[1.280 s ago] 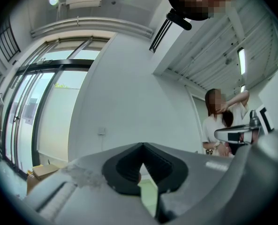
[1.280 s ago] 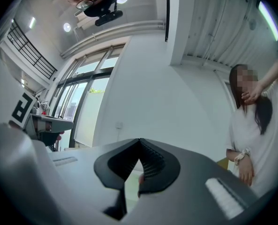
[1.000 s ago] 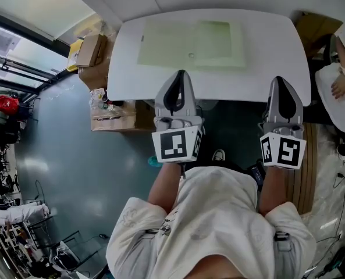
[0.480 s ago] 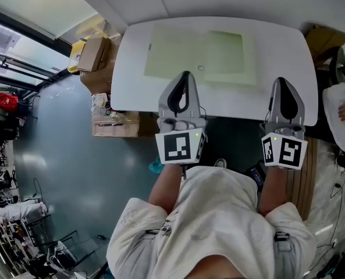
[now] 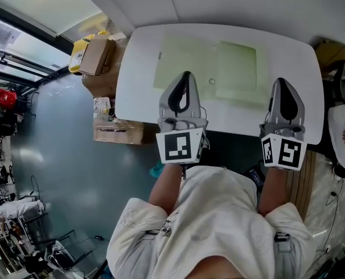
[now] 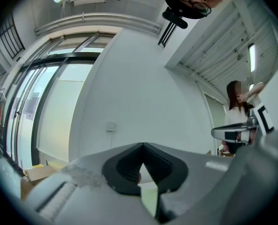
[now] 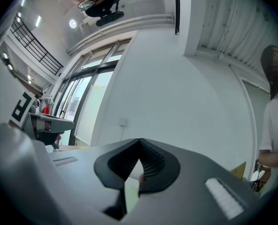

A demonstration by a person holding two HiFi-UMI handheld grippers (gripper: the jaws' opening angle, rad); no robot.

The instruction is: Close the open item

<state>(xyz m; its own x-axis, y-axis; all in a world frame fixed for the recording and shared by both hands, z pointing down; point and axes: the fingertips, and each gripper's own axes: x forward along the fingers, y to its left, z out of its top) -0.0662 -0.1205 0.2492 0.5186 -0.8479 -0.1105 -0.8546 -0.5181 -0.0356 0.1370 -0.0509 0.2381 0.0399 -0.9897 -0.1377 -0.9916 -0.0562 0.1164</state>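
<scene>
Folder (image 5: 210,67): in the head view, it lies open and flat on the white surface (image 5: 137,80), just beyond your two tools.
Left tool (image 5: 184,74): in the left gripper view, your jaws are pressed together with nothing between them.
Right tool (image 5: 283,81): in the right gripper view, the jaw tips meet and hold nothing.

Head view steeply down, gripper views level — shared wall (image 6: 143,78)
</scene>
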